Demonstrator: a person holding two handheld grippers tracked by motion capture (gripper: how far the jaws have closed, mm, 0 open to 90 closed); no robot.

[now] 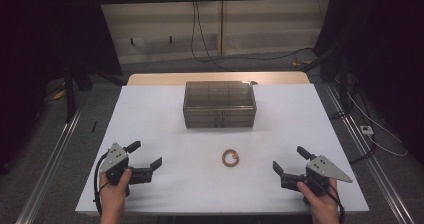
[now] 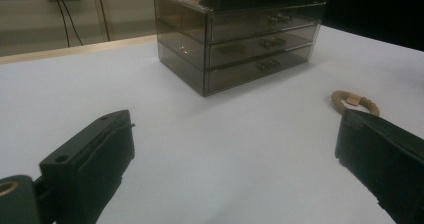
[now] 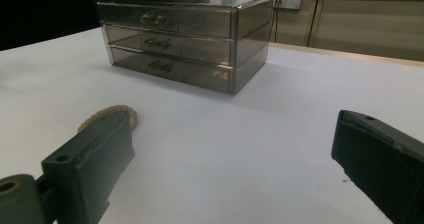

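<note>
Both grippers [image 1: 150, 155] [image 1: 286, 159] wide, flanking hair tie [image 1: 230, 158].

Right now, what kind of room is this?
Probably a lab or test room: a white table with only a drawer box and a hair tie, dark curtains, and cables along the wall.

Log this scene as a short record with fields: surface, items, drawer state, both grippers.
surface: white table
items: smoky clear three-drawer box; tan braided ring lying in front of it
drawers: all three pushed in
left gripper: jaws open, nothing between them
right gripper: jaws open, nothing between them
contact: neither gripper touches the ring or box
</note>
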